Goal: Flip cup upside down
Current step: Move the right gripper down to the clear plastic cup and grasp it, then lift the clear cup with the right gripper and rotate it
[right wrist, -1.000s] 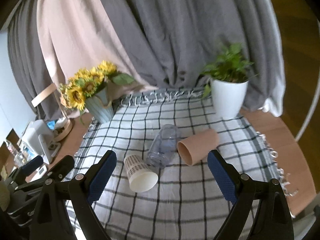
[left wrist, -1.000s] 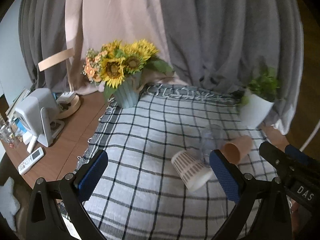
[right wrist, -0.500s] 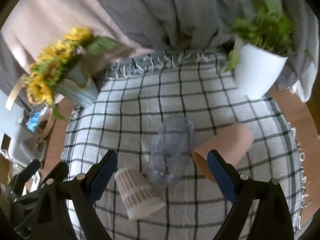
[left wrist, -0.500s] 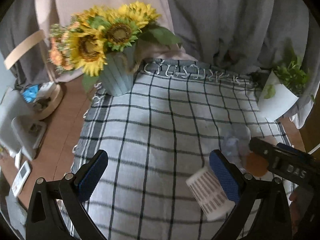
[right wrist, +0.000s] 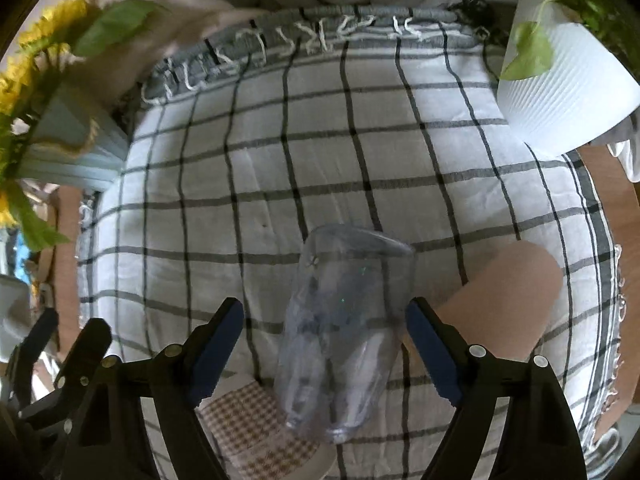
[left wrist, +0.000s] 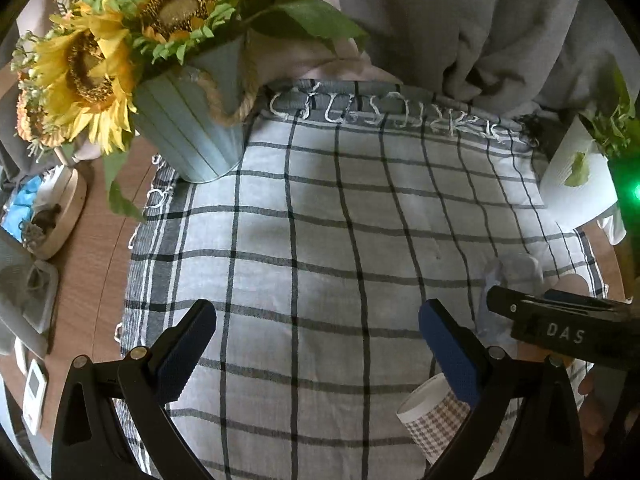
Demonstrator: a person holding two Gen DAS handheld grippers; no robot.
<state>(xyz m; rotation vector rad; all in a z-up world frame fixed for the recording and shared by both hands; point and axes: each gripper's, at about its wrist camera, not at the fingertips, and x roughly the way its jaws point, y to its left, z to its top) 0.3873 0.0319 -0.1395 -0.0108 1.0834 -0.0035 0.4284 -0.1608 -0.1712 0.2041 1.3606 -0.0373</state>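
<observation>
Three cups lie on their sides on the checked cloth (right wrist: pixel 320 152). A clear plastic cup (right wrist: pixel 344 332) lies between my right gripper's (right wrist: pixel 324 324) open fingers, not gripped. A tan paper cup (right wrist: pixel 508 300) lies just right of it. A white cup with a brown check pattern (right wrist: pixel 256 428) lies at lower left, partly under the clear cup. In the left wrist view my left gripper (left wrist: pixel 316 332) is open and empty over bare cloth; the patterned cup (left wrist: pixel 436 416) lies behind its right finger, and the clear cup (left wrist: pixel 516 276) shows beyond the right gripper's arm.
A pale blue pot of sunflowers (left wrist: pixel 188 128) stands at the cloth's far left corner. A white pot with a green plant (right wrist: pixel 560 84) stands at the far right. A wooden tray (left wrist: pixel 60 216) and a remote (left wrist: pixel 34 396) lie on the table to the left.
Both grippers have moved forward and down toward the cloth. The right gripper now straddles the clear cup. The cups have not moved.
</observation>
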